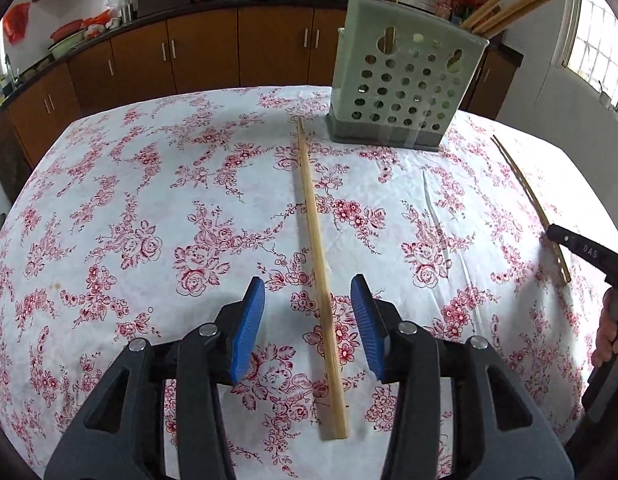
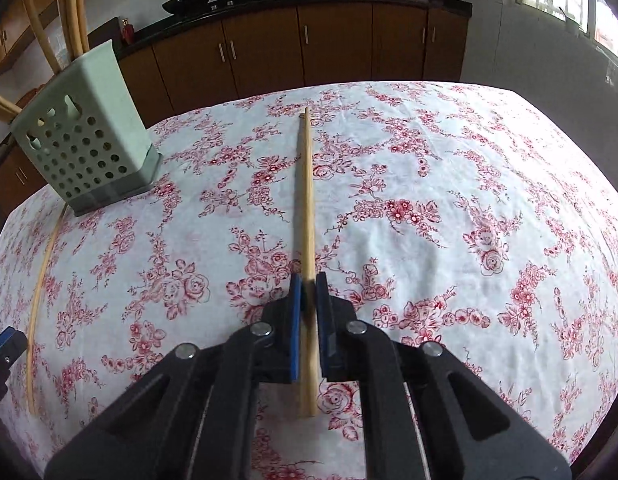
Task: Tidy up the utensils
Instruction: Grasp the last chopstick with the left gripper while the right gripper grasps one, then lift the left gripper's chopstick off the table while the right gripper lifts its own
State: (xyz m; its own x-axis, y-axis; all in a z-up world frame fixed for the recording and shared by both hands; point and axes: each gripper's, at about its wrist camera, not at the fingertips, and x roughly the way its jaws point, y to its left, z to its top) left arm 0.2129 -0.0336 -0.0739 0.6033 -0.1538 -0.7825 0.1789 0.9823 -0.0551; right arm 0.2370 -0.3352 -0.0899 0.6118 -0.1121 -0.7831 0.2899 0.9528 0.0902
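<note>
Right claw clenched on pale wooden chopstick, ready for lifting; left claw released, straddling another wooden chopstick.

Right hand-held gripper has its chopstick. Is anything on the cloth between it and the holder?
Nothing visible. The right hand-held gripper is shut on its chopstick, and the holder stands ahead to its left with only bare tablecloth between. The other chopstick lies farther left, off that path.
</note>
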